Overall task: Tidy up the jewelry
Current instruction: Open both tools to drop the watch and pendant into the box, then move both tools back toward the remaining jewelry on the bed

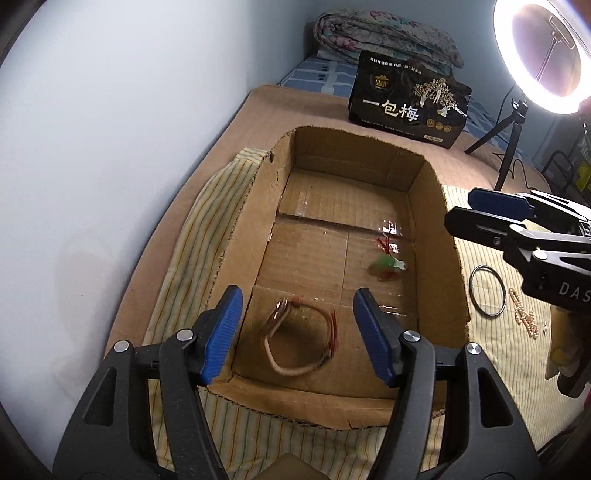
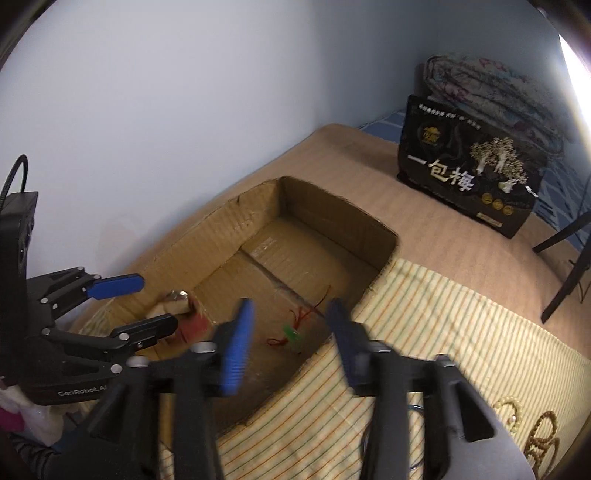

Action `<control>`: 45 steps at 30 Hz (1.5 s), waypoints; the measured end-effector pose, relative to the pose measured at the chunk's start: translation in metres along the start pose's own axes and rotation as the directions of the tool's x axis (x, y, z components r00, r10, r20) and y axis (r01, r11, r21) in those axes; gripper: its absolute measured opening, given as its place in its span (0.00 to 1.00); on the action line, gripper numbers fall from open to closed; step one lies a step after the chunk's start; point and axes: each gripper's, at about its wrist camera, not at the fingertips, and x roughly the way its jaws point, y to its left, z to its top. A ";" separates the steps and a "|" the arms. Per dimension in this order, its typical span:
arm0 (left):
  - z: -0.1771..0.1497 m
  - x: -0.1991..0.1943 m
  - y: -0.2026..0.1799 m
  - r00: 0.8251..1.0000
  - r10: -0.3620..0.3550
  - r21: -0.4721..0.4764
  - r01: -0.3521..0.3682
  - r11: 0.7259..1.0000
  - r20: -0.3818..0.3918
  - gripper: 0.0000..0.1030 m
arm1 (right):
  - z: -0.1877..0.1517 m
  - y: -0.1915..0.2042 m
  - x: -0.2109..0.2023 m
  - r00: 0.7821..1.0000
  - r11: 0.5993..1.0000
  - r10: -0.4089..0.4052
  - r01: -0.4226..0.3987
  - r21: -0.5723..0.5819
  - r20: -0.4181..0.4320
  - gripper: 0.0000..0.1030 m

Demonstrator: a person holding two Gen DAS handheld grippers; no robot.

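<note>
A shallow cardboard box lies on a striped cloth. Inside it lie a tan cord bracelet and a green pendant on red cord. My left gripper is open and empty, hanging over the bracelet at the box's near end. My right gripper is open and empty above the box's right wall, near the green pendant. It shows in the left wrist view. A dark bangle and a pearl string lie on the cloth right of the box.
A black printed box stands on the bed behind. A folded quilt lies at the back. A ring light on a tripod stands at the right. A white wall runs along the left. A bead bracelet lies near my right gripper.
</note>
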 end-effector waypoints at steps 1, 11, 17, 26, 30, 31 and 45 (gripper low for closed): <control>0.000 -0.002 0.000 1.000 0.001 -0.001 -0.001 1.000 0.002 0.62 | 0.000 -0.001 -0.003 1.000 1.000 -0.001 0.001 0.006 0.006 0.48; 0.004 -0.033 -0.009 0.999 0.006 0.011 -0.006 1.000 0.042 0.62 | -0.004 -0.013 -0.038 0.999 0.999 -0.030 0.029 0.036 0.037 0.48; 0.009 -0.055 -0.024 0.997 0.005 0.032 -0.007 0.999 0.077 0.62 | -0.014 -0.018 -0.071 0.996 0.997 -0.067 0.064 0.048 0.067 0.54; 0.011 -0.085 -0.059 0.993 -0.015 0.087 0.005 0.996 0.120 0.62 | -0.033 -0.045 -0.126 0.979 0.983 -0.172 0.164 0.084 0.105 0.71; 0.008 -0.091 -0.082 0.992 -0.045 0.107 0.033 0.994 0.115 0.63 | -0.048 -0.066 -0.152 0.972 0.973 -0.211 0.199 0.116 0.106 0.72; 0.007 -0.091 -0.089 0.993 -0.054 0.113 0.042 0.993 0.108 0.64 | -0.054 -0.073 -0.159 0.969 0.970 -0.224 0.211 0.122 0.105 0.73; -0.013 -0.058 -0.181 0.984 -0.178 0.144 0.176 0.974 0.004 0.72 | -0.135 -0.174 -0.217 0.923 0.888 -0.385 0.369 0.275 0.006 0.75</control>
